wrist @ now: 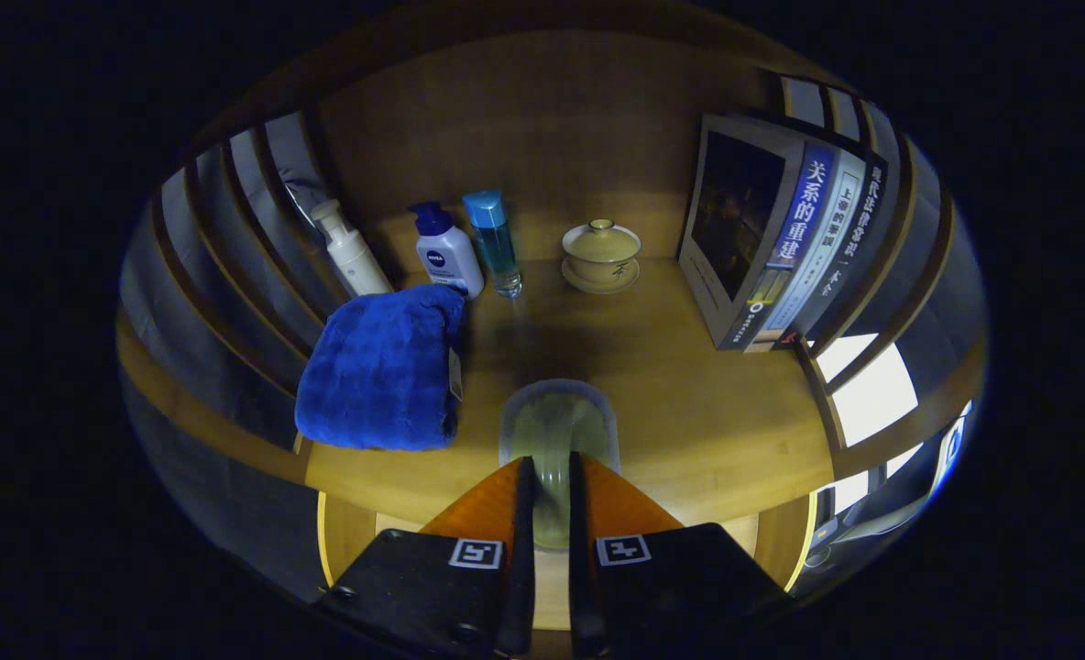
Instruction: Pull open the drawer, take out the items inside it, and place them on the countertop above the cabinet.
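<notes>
Gripper view: the orange-fingered gripper (552, 477) is clenched on a clear glass cup (556, 431), holding it over the near edge of the wooden countertop (689, 412), right of the folded blue towel (382, 371). Let go here and it could tip off the edge.

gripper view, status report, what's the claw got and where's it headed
Claw shut on a pale translucent cup, held over the wooden countertop. Bare wood beneath the cup. Blue towel close beside it; bottles, lidded teacup and books beyond.
</notes>
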